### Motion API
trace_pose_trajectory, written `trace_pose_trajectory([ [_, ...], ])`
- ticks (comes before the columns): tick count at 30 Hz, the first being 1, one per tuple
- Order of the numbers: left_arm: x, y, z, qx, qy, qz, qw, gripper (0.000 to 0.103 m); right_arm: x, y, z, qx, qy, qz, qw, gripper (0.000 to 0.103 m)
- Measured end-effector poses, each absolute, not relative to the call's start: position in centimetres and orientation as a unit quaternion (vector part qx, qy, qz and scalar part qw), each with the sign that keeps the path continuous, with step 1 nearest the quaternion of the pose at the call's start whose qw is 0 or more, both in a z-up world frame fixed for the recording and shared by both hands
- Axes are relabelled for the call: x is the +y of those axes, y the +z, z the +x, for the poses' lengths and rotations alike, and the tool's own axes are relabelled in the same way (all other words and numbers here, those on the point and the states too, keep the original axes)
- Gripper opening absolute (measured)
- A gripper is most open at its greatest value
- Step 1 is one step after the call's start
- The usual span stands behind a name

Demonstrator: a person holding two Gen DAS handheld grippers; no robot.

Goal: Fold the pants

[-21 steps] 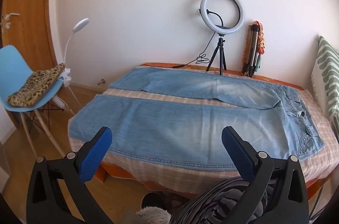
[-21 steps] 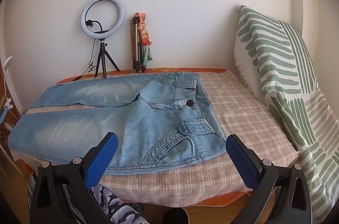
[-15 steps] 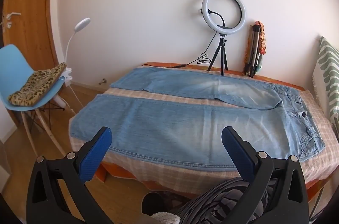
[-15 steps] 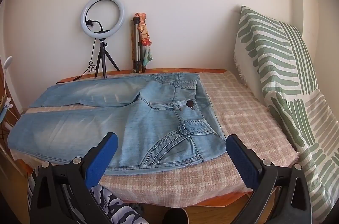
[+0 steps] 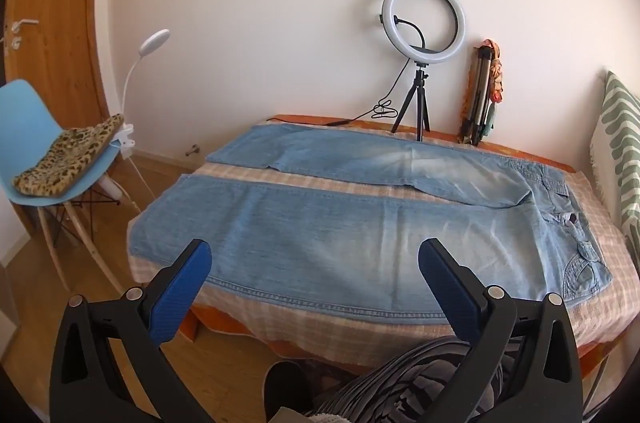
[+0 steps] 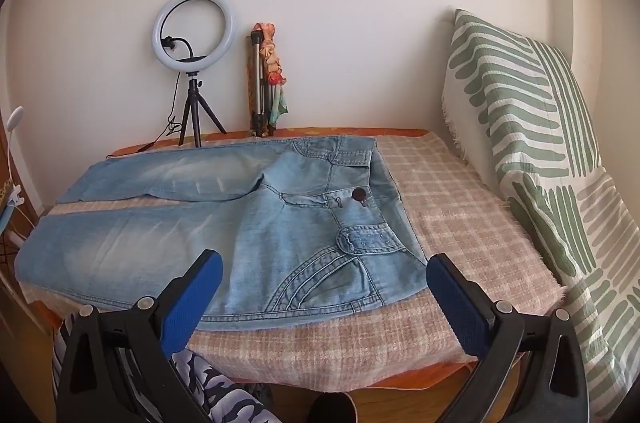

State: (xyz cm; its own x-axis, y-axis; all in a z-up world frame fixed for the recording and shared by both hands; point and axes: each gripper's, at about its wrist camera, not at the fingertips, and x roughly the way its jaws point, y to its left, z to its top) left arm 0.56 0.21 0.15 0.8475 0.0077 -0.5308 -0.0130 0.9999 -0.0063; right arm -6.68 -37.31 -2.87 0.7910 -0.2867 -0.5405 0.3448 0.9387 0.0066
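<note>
The jeans point(image 5: 360, 235) were found spread flat along the bed's point(image 6: 460, 207) near edge, long axis crosswise, hems nearer the left gripper point(image 5: 314, 277), waistband nearer the right gripper point(image 6: 324, 277), both held wide open, empty, short of the denim.

The bed point(image 5: 400, 335) carries a checked cover point(image 6: 452, 199); jeans point(image 6: 224, 235), ring light point(image 5: 423, 23) and folded tripod point(image 5: 478, 95) rest on it.

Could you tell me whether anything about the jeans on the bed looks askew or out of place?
Nothing stands out: the jeans lie flat on the checked blanket, legs spread apart, unfolded.
</note>
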Motion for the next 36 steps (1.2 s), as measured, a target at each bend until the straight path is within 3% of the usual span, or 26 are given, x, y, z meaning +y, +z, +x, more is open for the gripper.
trace_pose_trajectory([
  [36,-0.52,0.42,0.24,0.27,0.001,-0.001,0.963,0.103,-37.38,-3.12,-6.7,0.28,-0.164,0.057,0.944,0.103],
])
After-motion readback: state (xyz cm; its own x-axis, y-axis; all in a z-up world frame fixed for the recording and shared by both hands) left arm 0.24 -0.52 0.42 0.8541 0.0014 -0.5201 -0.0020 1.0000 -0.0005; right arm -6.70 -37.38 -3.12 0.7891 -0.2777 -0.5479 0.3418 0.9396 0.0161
